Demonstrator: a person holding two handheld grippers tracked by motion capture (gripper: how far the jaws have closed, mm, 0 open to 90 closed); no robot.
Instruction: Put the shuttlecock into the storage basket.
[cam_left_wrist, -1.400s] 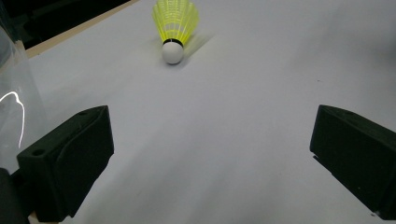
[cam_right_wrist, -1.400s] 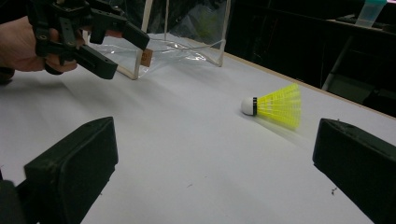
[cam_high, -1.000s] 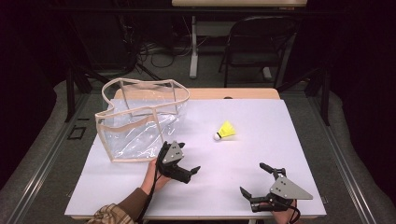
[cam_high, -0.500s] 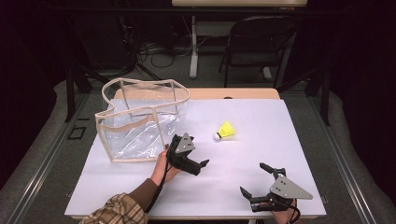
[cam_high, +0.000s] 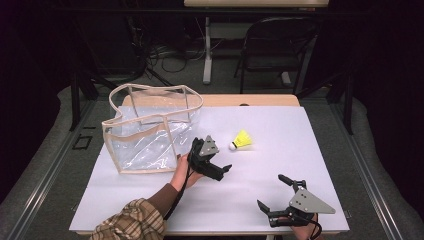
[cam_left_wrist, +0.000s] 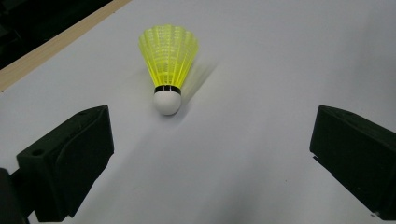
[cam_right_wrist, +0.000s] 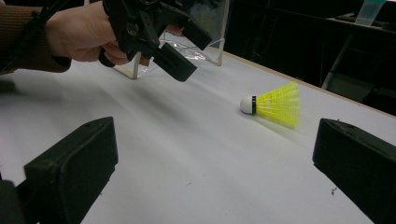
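White table top (cam_high: 150, 200) on a wooden desk, dark room behind with a chair (cam_high: 272, 42) and cables on the floor. Yellow shuttlecock (cam_high: 241, 140) lies on its side mid-table, white cork end pointing toward the left gripper (cam_high: 216, 159). Left gripper: jaws spread wide, nothing between them, nothing touched; it hovers near the shuttlecock, aimed at it, cork just ahead of the jaw tips in the left gripper view (cam_left_wrist: 169, 65). Clear plastic bag (cam_high: 150, 127) with beige trim stands just beside the left hand (cam_high: 182, 170), mouth up. Right gripper (cam_high: 275, 195) sits low at the near right edge, jaws also wide apart, empty, well apart from the shuttlecock.
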